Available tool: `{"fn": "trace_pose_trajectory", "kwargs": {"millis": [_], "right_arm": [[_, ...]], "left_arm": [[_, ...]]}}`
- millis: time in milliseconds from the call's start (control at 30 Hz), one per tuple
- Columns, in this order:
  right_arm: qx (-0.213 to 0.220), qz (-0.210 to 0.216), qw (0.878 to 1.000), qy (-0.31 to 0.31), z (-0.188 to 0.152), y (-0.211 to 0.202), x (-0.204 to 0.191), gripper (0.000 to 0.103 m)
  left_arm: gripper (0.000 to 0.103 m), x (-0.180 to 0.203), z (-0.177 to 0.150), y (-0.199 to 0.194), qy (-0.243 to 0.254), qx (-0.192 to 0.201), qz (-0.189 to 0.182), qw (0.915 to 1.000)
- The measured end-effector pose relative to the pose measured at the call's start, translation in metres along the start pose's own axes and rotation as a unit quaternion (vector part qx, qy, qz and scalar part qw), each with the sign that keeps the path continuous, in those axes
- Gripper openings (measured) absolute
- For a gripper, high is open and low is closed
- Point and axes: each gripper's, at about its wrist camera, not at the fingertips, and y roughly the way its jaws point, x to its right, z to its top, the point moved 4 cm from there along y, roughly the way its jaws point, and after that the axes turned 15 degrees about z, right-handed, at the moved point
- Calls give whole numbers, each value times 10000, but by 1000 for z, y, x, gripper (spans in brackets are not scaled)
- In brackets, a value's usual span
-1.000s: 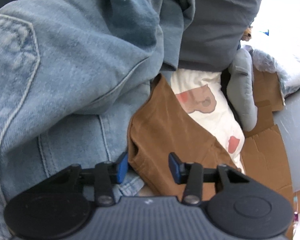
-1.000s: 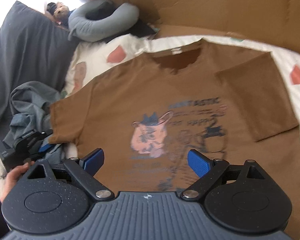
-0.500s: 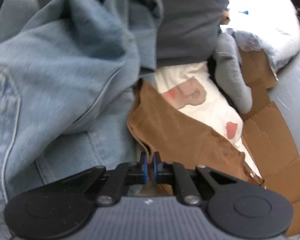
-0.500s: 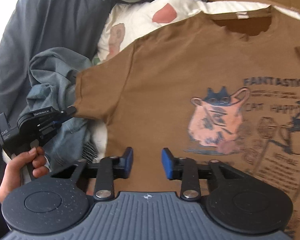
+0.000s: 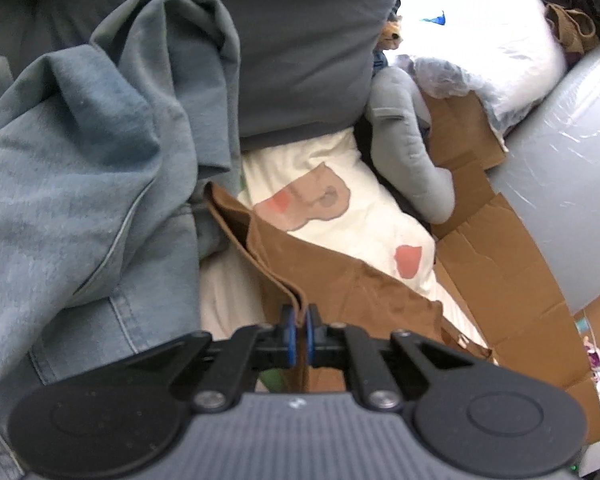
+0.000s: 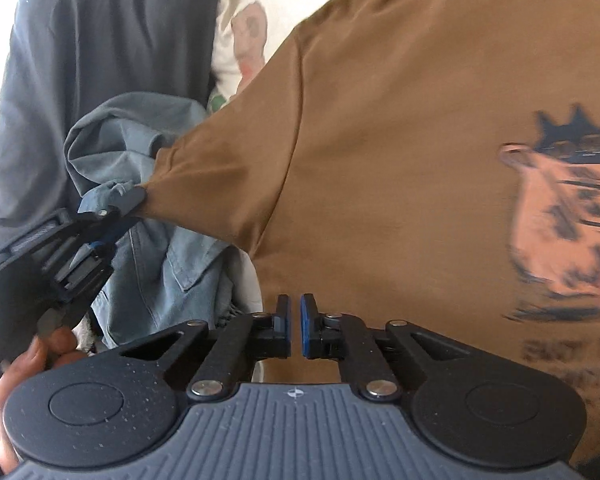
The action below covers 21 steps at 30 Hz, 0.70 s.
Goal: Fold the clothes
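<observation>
A bedroom in a home: the clothes lie on a bed with a cream sheet (image 5: 364,216) printed with bears and hearts. A dark grey pillow (image 5: 300,60) sits at its head, a grey neck pillow (image 5: 408,160) along its far edge, flattened cardboard (image 5: 500,264) beside that, and crumpled denim clothes (image 5: 80,184).

One brown T-shirt (image 6: 400,128), one denim garment (image 5: 80,168), two tongs, left (image 5: 299,334) and right (image 6: 295,326), one grey neck pillow (image 5: 408,152)
</observation>
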Motion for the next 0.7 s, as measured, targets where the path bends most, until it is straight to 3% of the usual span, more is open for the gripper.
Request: {"fn": "trace_pose_trajectory", "kwargs": {"millis": [333, 700], "right_arm": [[-370, -114, 9989, -252, 9, 29, 6, 3], [76, 255, 9964, 800, 2, 47, 40, 4]], "left_arm": [[5, 14, -11, -4, 80, -34, -124, 9999], [5, 20, -23, -3, 54, -253, -221, 9994]]}}
